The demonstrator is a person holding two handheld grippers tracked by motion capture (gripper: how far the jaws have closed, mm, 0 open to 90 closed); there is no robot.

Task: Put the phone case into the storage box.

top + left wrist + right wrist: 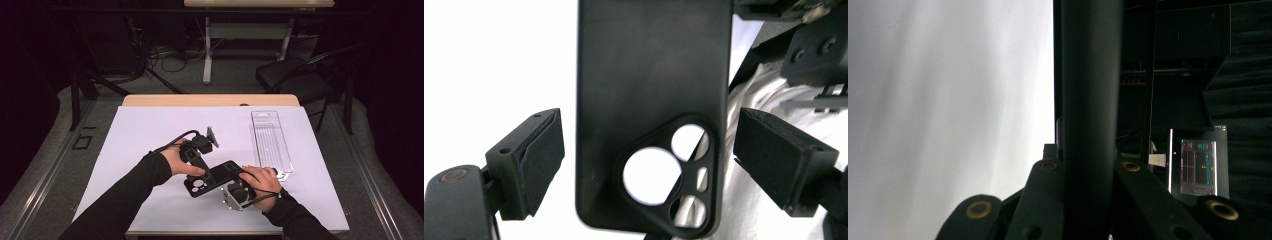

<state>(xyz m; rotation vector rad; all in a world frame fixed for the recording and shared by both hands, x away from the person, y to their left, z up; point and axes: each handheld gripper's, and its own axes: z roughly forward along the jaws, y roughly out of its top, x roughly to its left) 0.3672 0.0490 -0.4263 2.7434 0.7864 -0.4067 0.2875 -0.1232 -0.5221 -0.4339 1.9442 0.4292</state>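
**Phone case out of its box, handover halfway**

The left gripper has its jaws wide either side of the matte black phone case with camera cutouts, not pressing yet. The right gripper is clamped tight on the case's edge, holding it above the white table mat. The clear plastic packaging tray sits empty further right, so unpacking looks finished; the left-side grab is probably what's left.

No readable text, brand or no. anywhere. Black phone case is plain, no logo or print; clear plastic tray has no label. Lit screen in the bkgd of the right gripper view shows marks, too small to read.
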